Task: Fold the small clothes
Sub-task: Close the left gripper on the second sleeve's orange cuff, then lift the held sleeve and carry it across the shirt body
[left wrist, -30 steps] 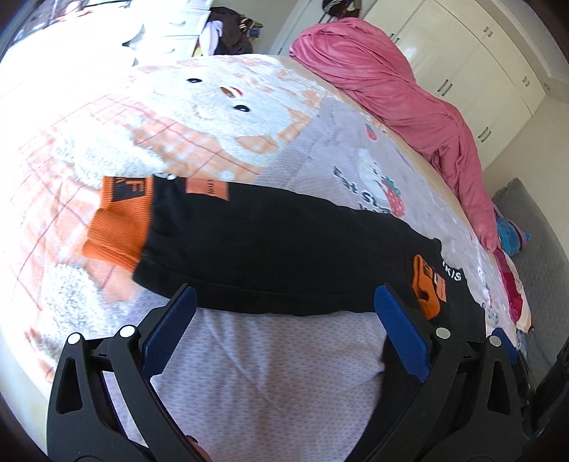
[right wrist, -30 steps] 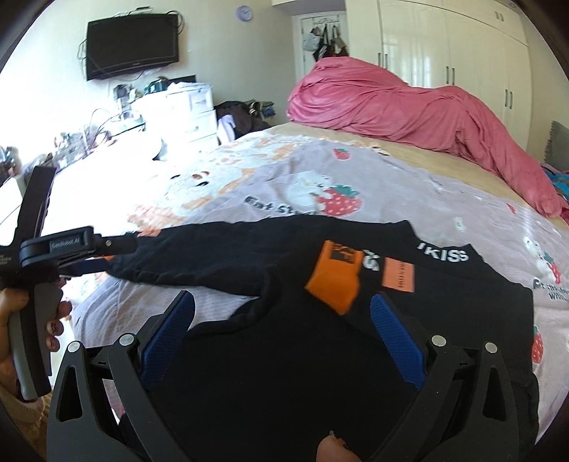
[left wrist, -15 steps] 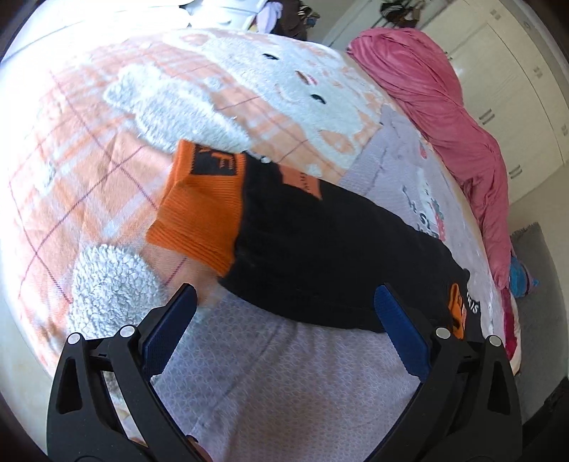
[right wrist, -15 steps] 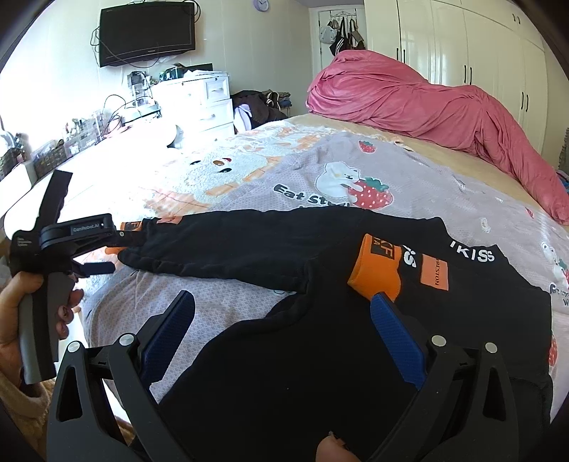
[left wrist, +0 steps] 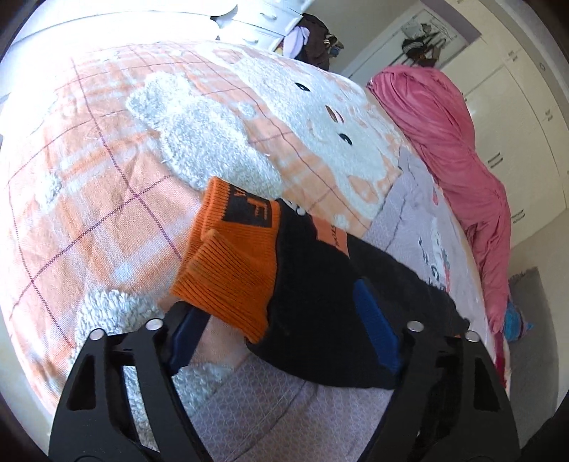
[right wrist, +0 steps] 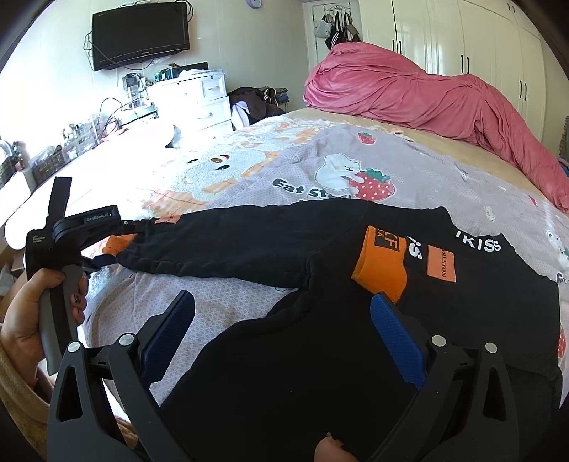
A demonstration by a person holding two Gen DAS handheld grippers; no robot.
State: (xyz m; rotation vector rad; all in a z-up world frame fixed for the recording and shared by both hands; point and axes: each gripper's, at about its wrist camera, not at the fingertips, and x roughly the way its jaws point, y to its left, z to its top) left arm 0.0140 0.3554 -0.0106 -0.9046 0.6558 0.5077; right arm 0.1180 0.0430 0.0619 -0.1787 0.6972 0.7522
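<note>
Left wrist view: left gripper, jaws apart, straddles the black sweater sleeve's ribbed orange cuff; sleeve stretches leftward from the body; right gripper gapes.

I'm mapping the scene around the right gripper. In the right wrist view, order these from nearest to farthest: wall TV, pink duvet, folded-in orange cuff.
1. Orange cuff, on the black sweatshirt just beyond the right gripper.
2. Pink duvet, heaped at the bed's far right.
3. Wall TV, upper left.

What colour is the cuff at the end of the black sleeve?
Orange, ribbed, with a black patch; the cuff shows best in the left wrist view.
</note>
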